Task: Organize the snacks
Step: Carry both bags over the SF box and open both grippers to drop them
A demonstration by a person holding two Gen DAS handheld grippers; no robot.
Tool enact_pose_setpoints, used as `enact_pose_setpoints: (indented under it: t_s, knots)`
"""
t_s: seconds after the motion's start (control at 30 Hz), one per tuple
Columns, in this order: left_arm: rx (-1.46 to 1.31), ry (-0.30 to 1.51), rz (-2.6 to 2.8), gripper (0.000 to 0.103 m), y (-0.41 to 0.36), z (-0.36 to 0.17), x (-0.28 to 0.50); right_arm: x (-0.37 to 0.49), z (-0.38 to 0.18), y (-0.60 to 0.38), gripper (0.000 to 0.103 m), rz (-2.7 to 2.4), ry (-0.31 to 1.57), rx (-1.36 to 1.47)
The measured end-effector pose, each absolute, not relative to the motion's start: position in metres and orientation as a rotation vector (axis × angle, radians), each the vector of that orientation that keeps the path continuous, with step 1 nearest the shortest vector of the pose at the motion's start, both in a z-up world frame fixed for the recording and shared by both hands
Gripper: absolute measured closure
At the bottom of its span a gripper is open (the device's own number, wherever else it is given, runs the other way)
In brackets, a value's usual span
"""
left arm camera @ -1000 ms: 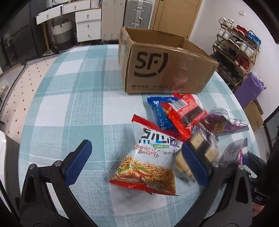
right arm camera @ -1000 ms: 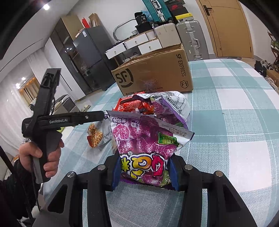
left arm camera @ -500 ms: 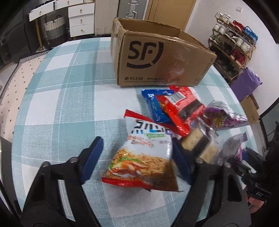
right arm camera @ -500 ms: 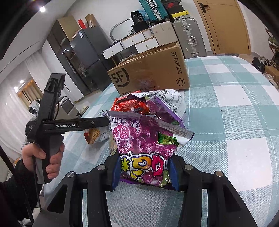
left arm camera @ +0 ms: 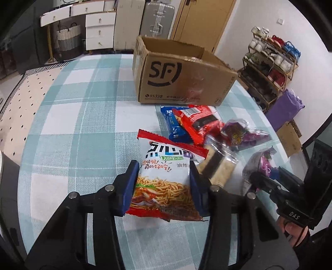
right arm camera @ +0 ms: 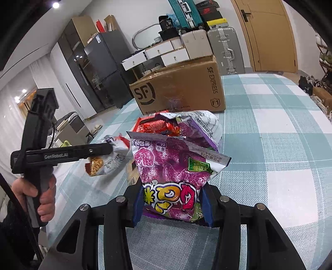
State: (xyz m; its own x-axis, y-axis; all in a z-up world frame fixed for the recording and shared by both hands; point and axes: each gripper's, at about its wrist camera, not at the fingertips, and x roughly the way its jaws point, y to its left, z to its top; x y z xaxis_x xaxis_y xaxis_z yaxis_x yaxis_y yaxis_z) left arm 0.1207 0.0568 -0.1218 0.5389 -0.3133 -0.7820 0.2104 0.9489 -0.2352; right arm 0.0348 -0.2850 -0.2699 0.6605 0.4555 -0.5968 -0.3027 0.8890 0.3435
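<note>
My left gripper [left arm camera: 162,166] is closing its jaws on a white-and-red noodle snack bag [left arm camera: 166,180]; both blue pads press its sides, and the bag hangs just above the checked tablecloth [left arm camera: 83,128]. The right wrist view shows that bag [right arm camera: 108,164] at the left gripper's tip. My right gripper [right arm camera: 172,189] is shut on a purple snack bag [right arm camera: 172,164], standing on the cloth. Between them lie a blue packet [left arm camera: 173,124], a red packet [left arm camera: 199,122], a small purple packet [left arm camera: 238,133] and a clear cracker packet [left arm camera: 217,166]. An open SF cardboard box [left arm camera: 182,76] stands behind.
The round table's edge curves close on the right, with a shoe rack [left arm camera: 269,68] and a purple sack [left arm camera: 284,108] beyond it. White drawers [left arm camera: 99,27] and a silver suitcase [left arm camera: 157,18] stand behind the box. A person's hand [right arm camera: 43,193] holds the left gripper's handle.
The left gripper's jaws came together from wide apart onto the noodle snack bag and raised it slightly. The right gripper stayed shut on the purple bag without moving.
</note>
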Motion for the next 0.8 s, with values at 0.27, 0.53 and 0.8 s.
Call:
enact_pose_setpoints:
  t_s: [0.27, 0.53, 0.8]
  knots:
    - [-0.083, 0.855, -0.314, 0.059, 0.051, -0.087, 0.073, 0.018, -0.231, -0.289, 0.057, 0.460, 0.648, 0.220]
    - [-0.060, 0.806, -0.311, 0.059, 0.040, -0.054, 0.038, -0.004, -0.188, -0.279, 0.057, 0.487, 0.574, 0.166]
    - [-0.079, 0.776, -0.335, 0.059, 0.041, -0.029, 0.016, -0.015, -0.158, -0.270, 0.057, 0.509, 0.533, 0.123]
